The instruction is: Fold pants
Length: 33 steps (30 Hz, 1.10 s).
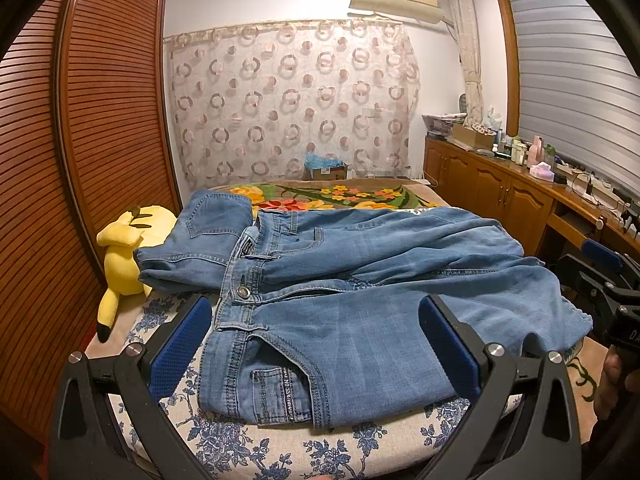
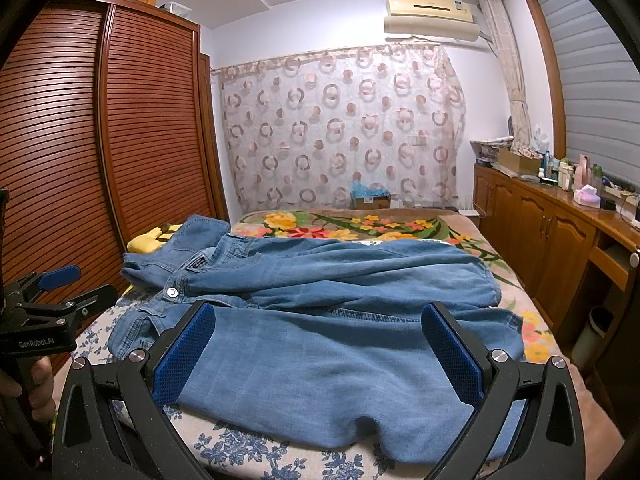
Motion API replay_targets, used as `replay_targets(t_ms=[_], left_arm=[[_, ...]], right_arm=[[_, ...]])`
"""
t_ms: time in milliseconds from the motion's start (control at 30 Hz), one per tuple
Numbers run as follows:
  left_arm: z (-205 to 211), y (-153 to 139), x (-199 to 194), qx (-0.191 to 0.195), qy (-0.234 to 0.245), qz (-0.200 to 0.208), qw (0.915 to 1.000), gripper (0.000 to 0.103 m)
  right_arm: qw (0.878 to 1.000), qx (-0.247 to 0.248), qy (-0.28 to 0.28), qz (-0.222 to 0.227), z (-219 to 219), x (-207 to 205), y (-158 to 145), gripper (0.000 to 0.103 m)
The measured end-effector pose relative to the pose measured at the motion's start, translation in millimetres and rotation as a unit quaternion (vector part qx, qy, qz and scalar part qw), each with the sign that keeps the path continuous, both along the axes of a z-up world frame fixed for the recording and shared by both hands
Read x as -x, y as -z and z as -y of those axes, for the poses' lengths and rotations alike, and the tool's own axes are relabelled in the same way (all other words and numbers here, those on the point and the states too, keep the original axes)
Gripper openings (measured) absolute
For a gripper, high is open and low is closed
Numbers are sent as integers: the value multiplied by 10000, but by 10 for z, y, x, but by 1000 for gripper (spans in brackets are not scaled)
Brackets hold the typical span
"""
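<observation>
1. Jeans (image 1: 360,280): one pair, spread across the bed (image 1: 280,448).
2. Grippers: two, left gripper (image 1: 316,344) and right gripper (image 2: 320,350), both released wide above the denim.
3. Plush toy (image 1: 120,256): one, yellow, beside the waistband.

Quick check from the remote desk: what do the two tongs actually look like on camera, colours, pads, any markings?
Both match: the left tongs and right tongs have matte black angular arms with silver round bolts and blue textured pads on the inner faces. The left tongs' body reads "GenRobot.AI" in white in the right wrist view. No cables show. A bare hand grips the handle; no sleeve visible.
</observation>
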<state>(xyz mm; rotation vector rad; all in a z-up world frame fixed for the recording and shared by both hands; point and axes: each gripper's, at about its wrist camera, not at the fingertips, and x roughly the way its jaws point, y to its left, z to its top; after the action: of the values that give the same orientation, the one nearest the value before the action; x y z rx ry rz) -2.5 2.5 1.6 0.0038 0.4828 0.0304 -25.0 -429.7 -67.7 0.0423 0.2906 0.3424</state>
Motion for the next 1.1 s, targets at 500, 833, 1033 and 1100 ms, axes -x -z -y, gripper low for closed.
replay_targets(t_ms=[500, 833, 1033, 1100], left_arm=[[10, -6, 3, -11, -3, 3, 10000, 103], [17, -10, 6, -19, -7, 11, 10000, 103], [21, -11, 10, -19, -4, 12, 10000, 103], [21, -11, 9, -22, -6, 12, 10000, 103]], right_arm=[[10000, -7, -1, 8, -1, 1, -4, 103], [10000, -9, 0, 9, 1, 1, -4, 103], [10000, -14, -1, 8, 1, 3, -3, 103], [10000, -13, 3, 10, 0, 3, -2, 103]])
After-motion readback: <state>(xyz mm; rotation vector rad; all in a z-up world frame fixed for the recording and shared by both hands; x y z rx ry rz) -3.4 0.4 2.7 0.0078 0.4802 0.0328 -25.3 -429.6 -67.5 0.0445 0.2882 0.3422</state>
